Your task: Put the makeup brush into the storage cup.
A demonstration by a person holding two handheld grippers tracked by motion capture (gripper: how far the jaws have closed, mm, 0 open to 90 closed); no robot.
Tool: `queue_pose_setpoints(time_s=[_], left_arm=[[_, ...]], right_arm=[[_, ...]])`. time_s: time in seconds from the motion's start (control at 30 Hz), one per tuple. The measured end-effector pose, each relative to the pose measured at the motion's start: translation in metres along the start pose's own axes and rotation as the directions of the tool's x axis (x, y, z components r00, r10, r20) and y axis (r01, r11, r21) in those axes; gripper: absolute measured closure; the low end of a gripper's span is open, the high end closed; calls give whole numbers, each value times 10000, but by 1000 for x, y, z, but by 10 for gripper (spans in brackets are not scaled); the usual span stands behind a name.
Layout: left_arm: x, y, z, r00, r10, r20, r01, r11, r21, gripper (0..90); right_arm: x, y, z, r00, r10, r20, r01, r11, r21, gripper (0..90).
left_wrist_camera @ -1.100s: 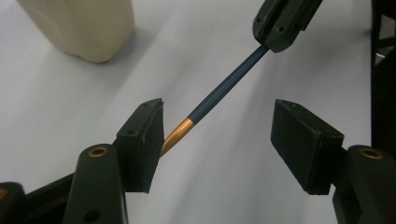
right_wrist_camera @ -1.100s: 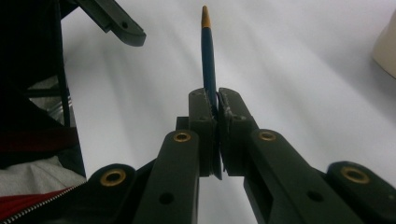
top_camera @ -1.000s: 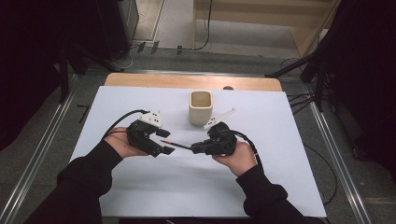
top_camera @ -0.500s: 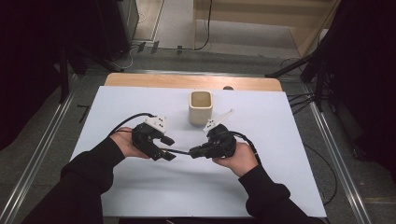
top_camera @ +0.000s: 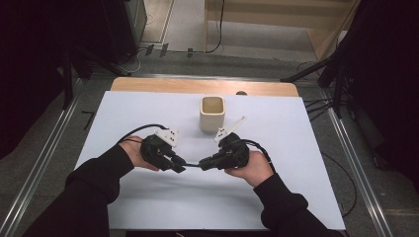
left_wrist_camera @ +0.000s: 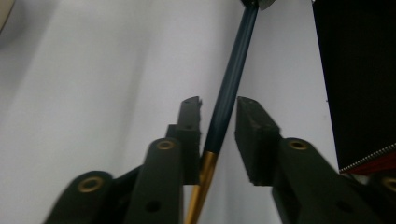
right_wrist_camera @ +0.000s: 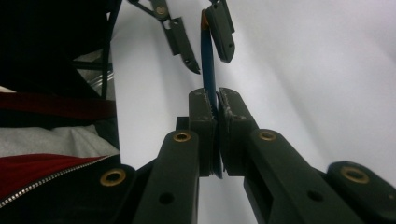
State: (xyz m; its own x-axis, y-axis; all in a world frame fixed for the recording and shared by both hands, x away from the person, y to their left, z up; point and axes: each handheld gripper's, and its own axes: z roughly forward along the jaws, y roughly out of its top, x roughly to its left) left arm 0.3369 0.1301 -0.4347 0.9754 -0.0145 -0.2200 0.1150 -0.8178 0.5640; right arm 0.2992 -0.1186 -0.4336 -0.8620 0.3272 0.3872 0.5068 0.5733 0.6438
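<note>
Over white table [top_camera: 148, 108], right hand-held gripper [right_wrist_camera: 217, 100] clamps pen [right_wrist_camera: 208, 65]; left hand-held gripper [left_wrist_camera: 218, 109] gapes around it.

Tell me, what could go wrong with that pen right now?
The right tool alone pinches the pen; the left tool's jaws stand open around it. If the right lets go too soon, the pen may drop onto the table. If the left shuts crookedly, it could twist the pen loose. Swinging it could knock the cup.
</note>
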Motion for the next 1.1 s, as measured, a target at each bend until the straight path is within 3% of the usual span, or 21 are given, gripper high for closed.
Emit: queue_pose_setpoints(time_s=[0.13, 0.33, 0.37, 0.4, 0.43, 0.53, 0.57, 0.7, 0.77, 0.83, 0.9, 1.1], left_arm=[[-1, -2, 0, 9983, 511, 262, -512, 9987, 10, 798], [-5, -1, 1, 9949, 811, 594, -815, 9967, 39, 832], [-6, -1, 2, 9961, 688, 549, -690, 9976, 20, 834], [-6, 0, 2, 9964, 545, 647, -554, 9984, 129, 834], [-6, 1, 3, 9969, 587, 518, -610, 9972, 436, 834], [-7, 4, 2, 9975, 602, 365, -623, 9961, 616, 833], [-8, 6, 2, 9974, 639, 332, -661, 9954, 695, 833], [-10, 11, 3, 9979, 629, 146, -641, 9916, 1122, 833], [-10, 13, 4, 9977, 677, 108, -685, 9879, 1389, 832], [-11, 13, 5, 9977, 668, 99, -675, 9865, 1493, 833], [-12, 14, 7, 9985, 544, 29, -541, 9841, 1692, 832], [-13, 18, 8, 9989, 411, -220, -362, 9811, 1900, 832]], right_arm=[[-1, 0, 1, 9997, -125, -220, 127, 9999, 65, 860], [-1, 0, 1, 9978, -583, -329, 592, 9979, 265, 837], [0, 1, 2, 9970, -726, -273, 734, 9967, 333, 769], [0, 1, 2, 9970, -726, -273, 734, 9967, 333, 769], [0, 2, 1, 9952, -938, -285, 946, 9951, 292, 674], [3, 3, 1, 9909, -1339, -130, 1342, 9906, 281, 605], [5, 3, 1, 9823, -1870, 83, 1866, 9818, 344, 539], [7, 4, 4, 9708, -2352, 470, 2315, 9700, 740, 488], [7, 4, 9, 9659, -2512, 623, 2423, 9623, 1231, 438], [7, 4, 11, 9666, -2491, 603, 2393, 9614, 1358, 429], [7, 4, 15, 9614, -2663, 694, 2532, 9548, 1557, 408], [5, 4, 21, 9614, -2650, 744, 2505, 9544, 1622, 342]])
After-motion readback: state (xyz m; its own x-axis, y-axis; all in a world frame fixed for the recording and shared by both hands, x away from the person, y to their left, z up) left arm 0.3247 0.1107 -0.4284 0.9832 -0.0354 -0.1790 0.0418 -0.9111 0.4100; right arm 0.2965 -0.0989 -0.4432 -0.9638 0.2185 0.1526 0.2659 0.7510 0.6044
